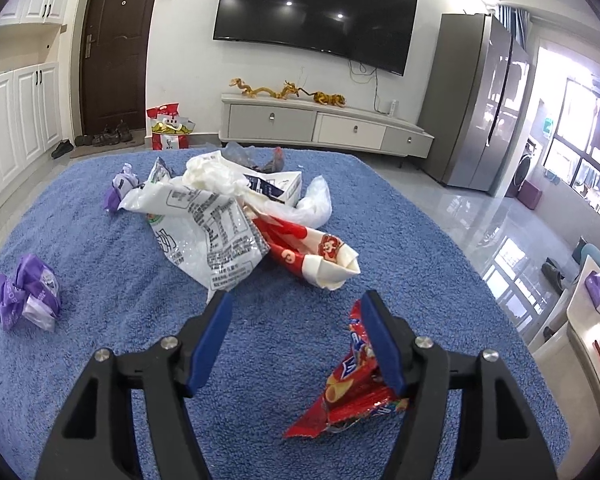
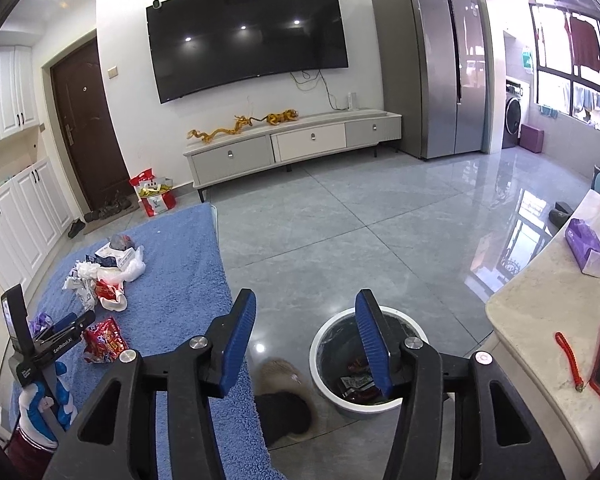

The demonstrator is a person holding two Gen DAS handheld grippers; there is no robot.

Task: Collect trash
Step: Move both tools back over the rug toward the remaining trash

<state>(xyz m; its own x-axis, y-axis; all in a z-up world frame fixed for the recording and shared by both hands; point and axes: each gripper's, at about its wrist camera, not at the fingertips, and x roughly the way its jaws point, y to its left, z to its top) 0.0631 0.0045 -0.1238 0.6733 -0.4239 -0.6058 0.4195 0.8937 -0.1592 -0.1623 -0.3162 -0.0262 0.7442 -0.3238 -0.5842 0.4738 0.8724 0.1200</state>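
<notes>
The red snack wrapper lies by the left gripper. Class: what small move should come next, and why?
Probably shift the left gripper slightly right so its fingers straddle the red snack wrapper, then close. The wrapper lies loose on the blue cloth against one finger, not clamped. The right gripper is open and empty over the bin.

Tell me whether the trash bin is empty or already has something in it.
Not empty. The right wrist view looks down into the bin on the floor, and a few wrappers lie at its bottom.
</notes>
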